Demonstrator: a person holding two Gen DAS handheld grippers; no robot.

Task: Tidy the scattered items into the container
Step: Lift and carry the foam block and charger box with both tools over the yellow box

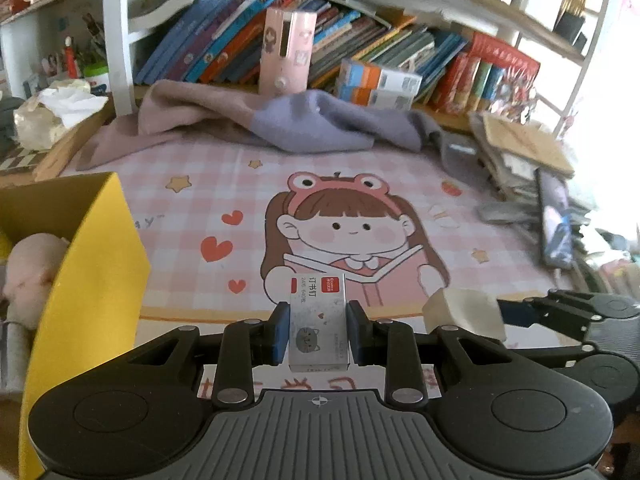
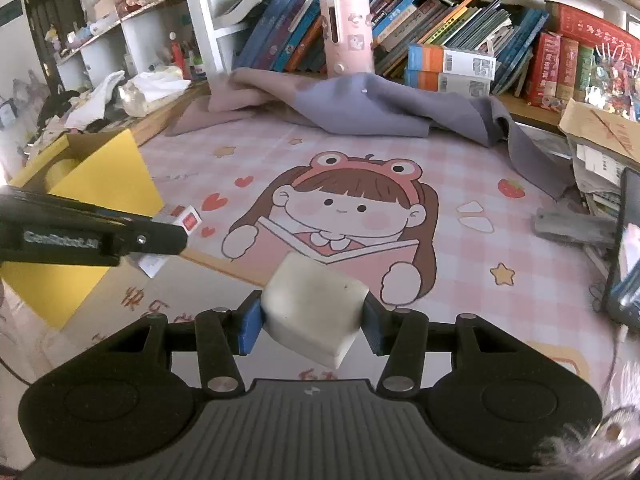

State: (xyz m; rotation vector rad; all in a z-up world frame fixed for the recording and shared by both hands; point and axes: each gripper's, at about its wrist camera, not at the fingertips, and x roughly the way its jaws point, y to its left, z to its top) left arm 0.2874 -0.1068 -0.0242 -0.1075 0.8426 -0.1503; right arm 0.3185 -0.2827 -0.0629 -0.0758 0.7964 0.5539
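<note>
- The left gripper (image 1: 319,322) has its blue pads pressed on both sides of a small staple box (image 1: 319,320), which stands upright between them, red label at the top and a grey cat drawing lower down.
- The right gripper (image 2: 314,316) is clamped on a whitish eraser block (image 2: 314,310), tilted in the grip with one corner hanging toward the camera (its top face carries a few dark specks).
- The yellow box (image 1: 96,264), the container, sits to the left of the staple box in the left wrist view, near but not touching it; its top is open and a pale pink plush thing (image 1: 34,276) lies inside.
- From the right wrist view, the staple box (image 2: 188,218) shows just in front of the yellow box (image 2: 108,176), held off the mat.
- The eraser block is well to the right of the yellow box, above the pink checked desk mat (image 2: 460,248) with its cartoon girl reading.
- Beyond the yellow box, at the mat's far edge, a crumpled pink and grey cloth (image 1: 288,120) lies before a shelf of leaning books (image 1: 224,44).
</note>
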